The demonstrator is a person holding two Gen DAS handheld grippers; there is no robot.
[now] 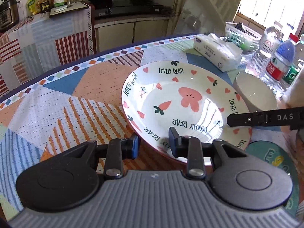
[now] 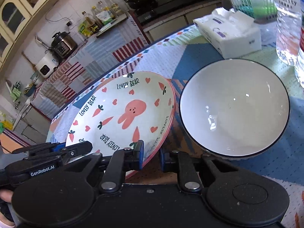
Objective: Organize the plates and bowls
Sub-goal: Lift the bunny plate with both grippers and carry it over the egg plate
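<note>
A plate (image 1: 182, 102) printed with a pink rabbit, carrots and "LOVELY BEAR" sits tilted above the patterned tablecloth. My left gripper (image 1: 154, 144) is shut on its near rim, one blue pad under the rim and one on top. In the right wrist view the same plate (image 2: 121, 114) is pinched at its near right rim by my right gripper (image 2: 152, 157), also shut. A black finger (image 1: 266, 117) of the right gripper reaches in over the plate's right edge. A white bowl (image 2: 233, 110) with a dark rim stands upright just right of the plate, and no gripper touches it.
Behind the bowl are a tissue pack (image 2: 229, 32), water bottles (image 1: 273, 57) and a plastic basket (image 1: 241, 36). A teal round mat (image 1: 273, 159) lies near the plate's right side. The table's curved far edge (image 1: 95, 57) faces kitchen counters.
</note>
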